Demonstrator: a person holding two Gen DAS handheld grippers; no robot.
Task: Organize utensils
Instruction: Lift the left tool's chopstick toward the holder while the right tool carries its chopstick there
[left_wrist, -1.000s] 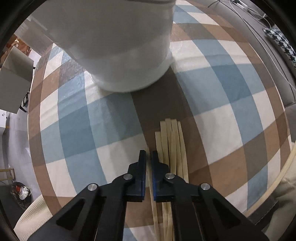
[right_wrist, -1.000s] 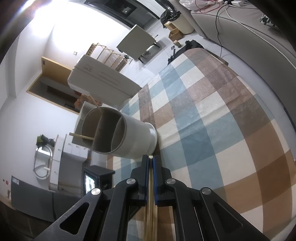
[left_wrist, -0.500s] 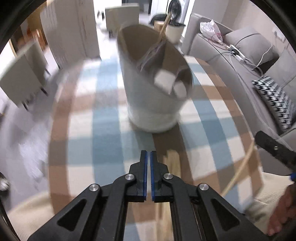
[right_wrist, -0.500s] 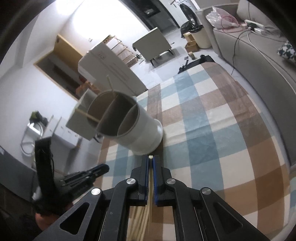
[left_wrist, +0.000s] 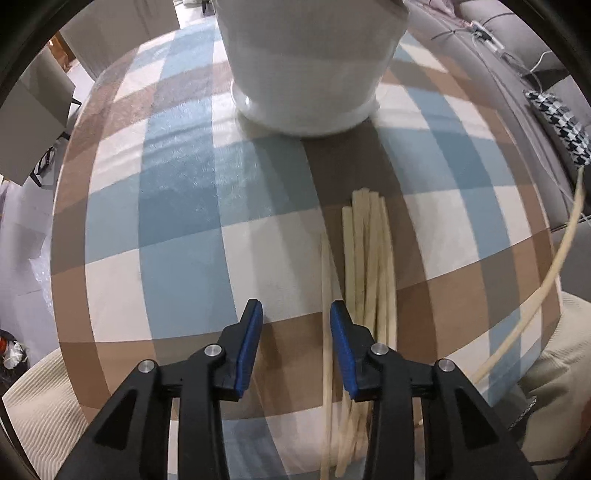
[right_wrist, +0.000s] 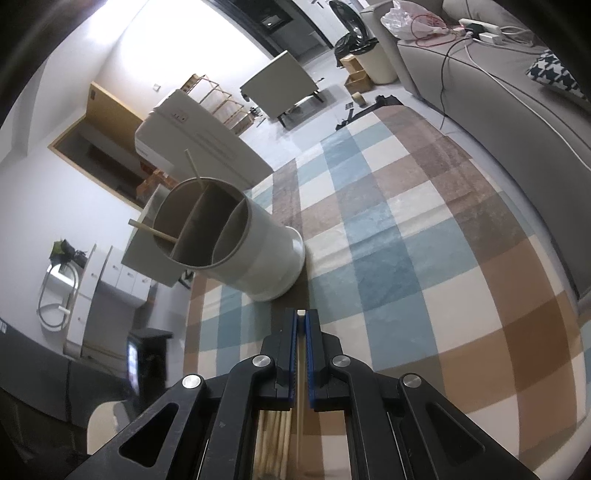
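My left gripper (left_wrist: 295, 314) points down at the checked tablecloth (left_wrist: 177, 206). Its jaws are opening and the pads press on nothing. One loose chopstick (left_wrist: 325, 332) lies on the cloth under the gap, close to the right finger. A bundle of pale chopsticks (left_wrist: 369, 258) lies just right of it. The white utensil holder (left_wrist: 306, 74) stands beyond. My right gripper (right_wrist: 301, 321) is shut on a single chopstick (right_wrist: 301, 313), whose tip pokes out at the fingertips. It faces the divided holder (right_wrist: 236, 243), where two chopsticks (right_wrist: 151, 229) lean in the left compartment.
A grey sofa (right_wrist: 517, 122) with a houndstooth cushion (left_wrist: 557, 125) runs along the table's right side. A person's cream clothing (left_wrist: 37, 398) is at the near table edge. A white appliance (right_wrist: 199, 144) and a chair (right_wrist: 280, 88) stand beyond the table.
My left gripper, shut a second ago, swung up toward the holder and back down over the chopsticks, and its jaws have parted. My right gripper still holds its chopstick, and the holder looks slightly nearer.
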